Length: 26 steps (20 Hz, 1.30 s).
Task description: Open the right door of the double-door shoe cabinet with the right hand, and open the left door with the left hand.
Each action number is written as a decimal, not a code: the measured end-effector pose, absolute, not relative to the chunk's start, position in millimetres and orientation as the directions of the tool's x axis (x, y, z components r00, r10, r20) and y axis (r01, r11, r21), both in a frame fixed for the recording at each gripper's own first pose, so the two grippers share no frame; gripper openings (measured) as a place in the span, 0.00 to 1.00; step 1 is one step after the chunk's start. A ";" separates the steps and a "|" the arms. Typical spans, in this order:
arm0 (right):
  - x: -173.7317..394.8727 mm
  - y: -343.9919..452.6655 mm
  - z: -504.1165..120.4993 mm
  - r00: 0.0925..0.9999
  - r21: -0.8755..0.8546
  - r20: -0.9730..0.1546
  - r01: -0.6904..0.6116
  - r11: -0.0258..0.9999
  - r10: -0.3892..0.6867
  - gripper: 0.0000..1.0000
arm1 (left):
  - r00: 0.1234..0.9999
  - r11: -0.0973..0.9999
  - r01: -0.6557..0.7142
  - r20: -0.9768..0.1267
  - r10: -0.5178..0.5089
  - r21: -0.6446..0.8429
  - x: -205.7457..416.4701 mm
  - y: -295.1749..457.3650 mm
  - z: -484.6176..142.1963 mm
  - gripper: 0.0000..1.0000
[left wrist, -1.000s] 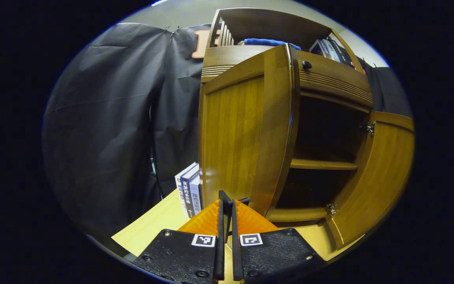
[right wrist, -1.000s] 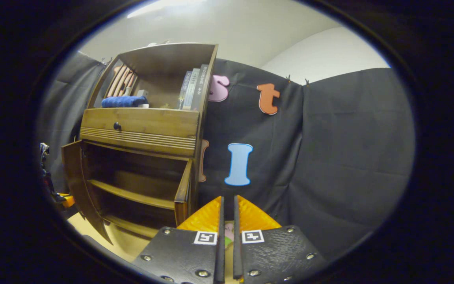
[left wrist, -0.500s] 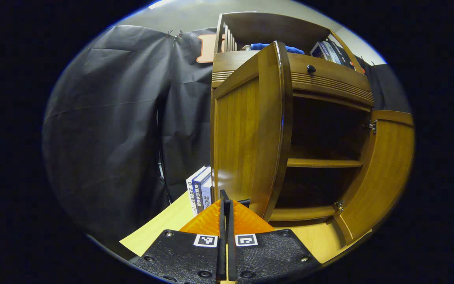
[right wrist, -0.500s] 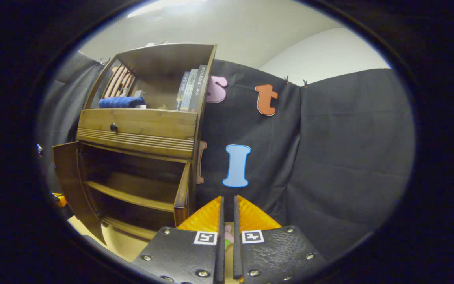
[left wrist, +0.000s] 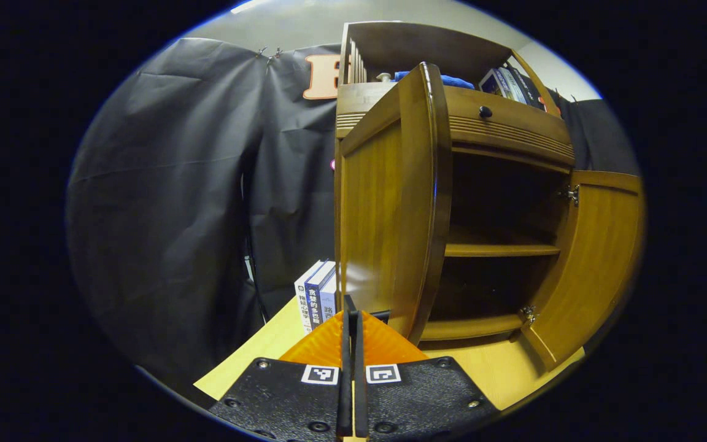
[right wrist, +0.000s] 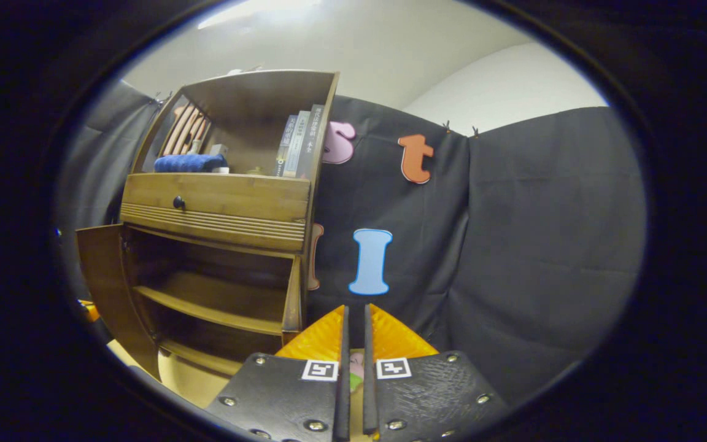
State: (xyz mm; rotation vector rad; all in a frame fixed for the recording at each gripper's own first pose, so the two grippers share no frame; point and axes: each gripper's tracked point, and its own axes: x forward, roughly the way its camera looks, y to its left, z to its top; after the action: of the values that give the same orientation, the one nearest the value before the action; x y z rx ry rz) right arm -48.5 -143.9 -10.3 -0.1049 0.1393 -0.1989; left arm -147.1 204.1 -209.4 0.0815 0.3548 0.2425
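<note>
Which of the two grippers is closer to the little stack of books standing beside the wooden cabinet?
Left. The left gripper sits just in front of the white and blue books; the right gripper is by the wooden cabinet's opposite side.

Book spines (left wrist: pixel 316 298) beside the cabinet carry print too small to read.

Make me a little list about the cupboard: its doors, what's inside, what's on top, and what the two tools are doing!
cabinet: wooden shoe cabinet standing on a light table
left door: open
right door: open
inside: one shelf, nothing seen on it, dark
on top: blue towel, upright books
drawer knob: black
beside cabinet: more books
left tool: shut, holds nothing
right tool: slightly apart, holds nothing
</note>
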 end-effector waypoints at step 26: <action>-34.6 -53.3 12.1 0.978 -0.090 -0.053 0.196 0.977 -0.201 0.05 | 0.928 0.982 -0.177 -0.322 0.187 0.060 -163.4 297.5 -197.4 0.03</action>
State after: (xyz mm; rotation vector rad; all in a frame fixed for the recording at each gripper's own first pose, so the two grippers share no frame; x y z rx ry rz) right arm -34.6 -53.3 12.1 -0.0841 0.0620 -0.1999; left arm -163.4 297.5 -197.4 0.0306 0.3326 0.1861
